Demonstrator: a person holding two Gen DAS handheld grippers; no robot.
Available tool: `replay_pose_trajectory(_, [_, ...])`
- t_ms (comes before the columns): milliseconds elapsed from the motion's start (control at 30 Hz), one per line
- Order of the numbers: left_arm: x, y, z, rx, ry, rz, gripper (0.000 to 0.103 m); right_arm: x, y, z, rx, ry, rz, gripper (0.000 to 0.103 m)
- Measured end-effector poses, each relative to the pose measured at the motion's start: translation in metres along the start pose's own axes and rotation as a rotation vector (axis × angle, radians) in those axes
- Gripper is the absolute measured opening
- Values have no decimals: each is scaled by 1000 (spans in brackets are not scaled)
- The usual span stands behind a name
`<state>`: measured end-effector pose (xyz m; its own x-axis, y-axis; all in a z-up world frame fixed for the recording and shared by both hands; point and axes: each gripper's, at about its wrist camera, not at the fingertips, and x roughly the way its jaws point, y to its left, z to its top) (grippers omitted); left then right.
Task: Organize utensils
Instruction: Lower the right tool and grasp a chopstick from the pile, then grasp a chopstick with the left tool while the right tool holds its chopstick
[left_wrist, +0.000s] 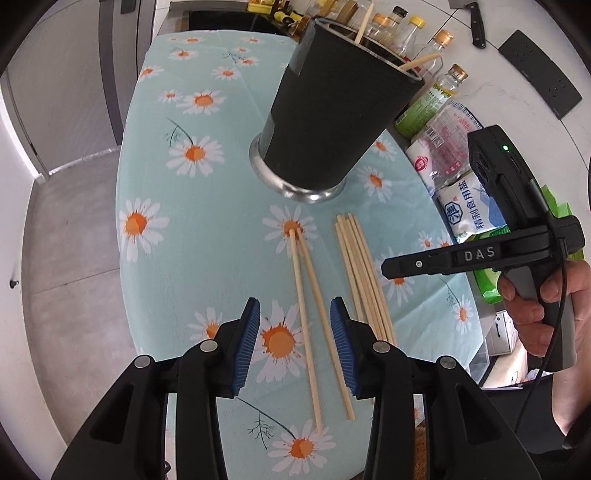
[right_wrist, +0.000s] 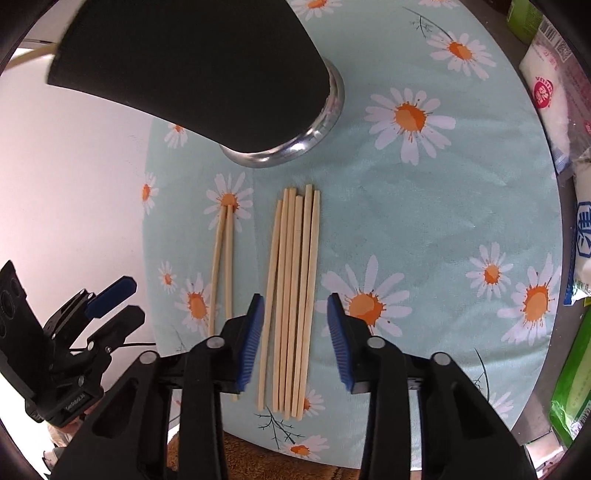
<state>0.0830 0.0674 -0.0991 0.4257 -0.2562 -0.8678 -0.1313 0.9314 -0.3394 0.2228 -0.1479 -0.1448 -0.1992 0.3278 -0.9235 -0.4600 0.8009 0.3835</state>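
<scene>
With two sticks in the cup (left_wrist: 325, 122) at top, I hold both grippers (left_wrist: 293, 341) (right_wrist: 295, 338) spread over a pair (left_wrist: 308, 325) and bundle (right_wrist: 291, 302) left to load.

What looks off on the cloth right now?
Nothing spilled or damaged. The pair of chopsticks lies splayed in a V, tips touching near the black cup, while the bundle of chopsticks beside it lies neatly parallel. Two sticks already in the cup lean apart.
</scene>
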Motion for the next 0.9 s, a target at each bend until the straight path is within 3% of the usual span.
replay_pose_trajectory(100, [4, 2, -5, -8, 15, -5, 38, 6, 3, 1, -15, -7, -74, 20])
replay_pose_trajectory(300, [9, 7, -12, -30, 29, 0, 38, 19, 4, 6, -11, 13, -97, 10])
replay_pose_trajectory(500, [8, 13, -11, -46, 20, 4, 38, 27, 6, 6, -8, 16, -114, 5])
replay_pose_trajectory(900, [11, 12, -11, -42, 30, -6, 38, 40, 23, 2, -23, 24, -167, 5])
